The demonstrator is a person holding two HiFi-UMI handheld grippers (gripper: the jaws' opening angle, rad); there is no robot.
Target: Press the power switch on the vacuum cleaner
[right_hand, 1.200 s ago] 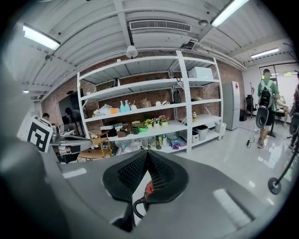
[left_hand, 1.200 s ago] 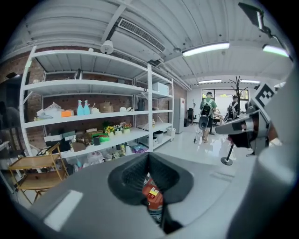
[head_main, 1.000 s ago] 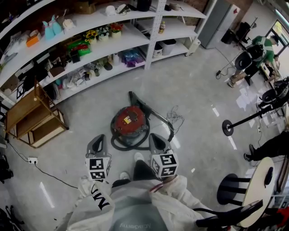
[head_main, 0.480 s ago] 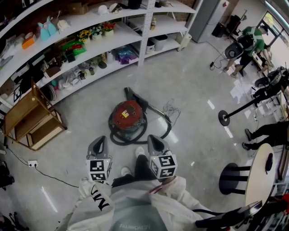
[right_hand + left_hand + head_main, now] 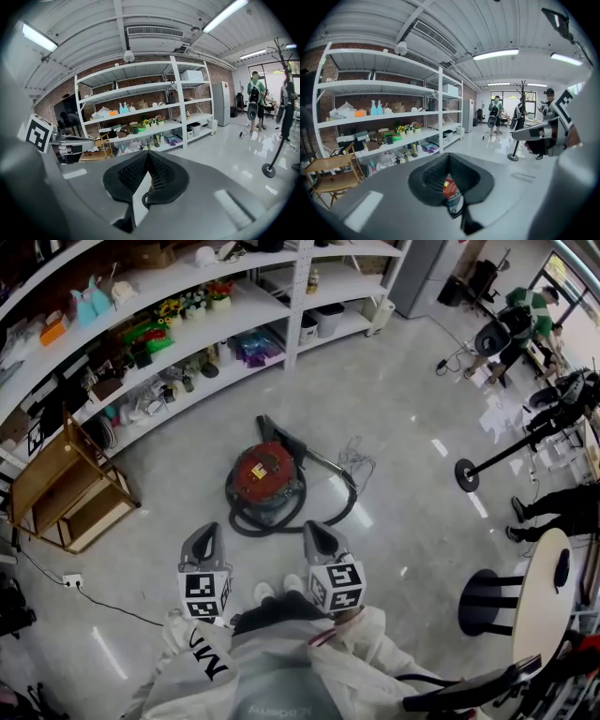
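Standing over a pale polished floor, a person holds the left gripper (image 5: 202, 540) and right gripper (image 5: 317, 532) side by side, each with jaws drawn together and holding nothing. The round red canister vacuum cleaner (image 5: 265, 479), ringed by its black hose (image 5: 330, 512), sits on the floor straight ahead, below and between both tools, well apart from them. The right gripper looks slightly nearer. The switch itself cannot be made out.

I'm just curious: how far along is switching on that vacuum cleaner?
Nothing done yet: the vacuum cleaner sits untouched on the floor. In hand: left claw and right claw, both shut, held short of it. Left: reach down, press the switch.
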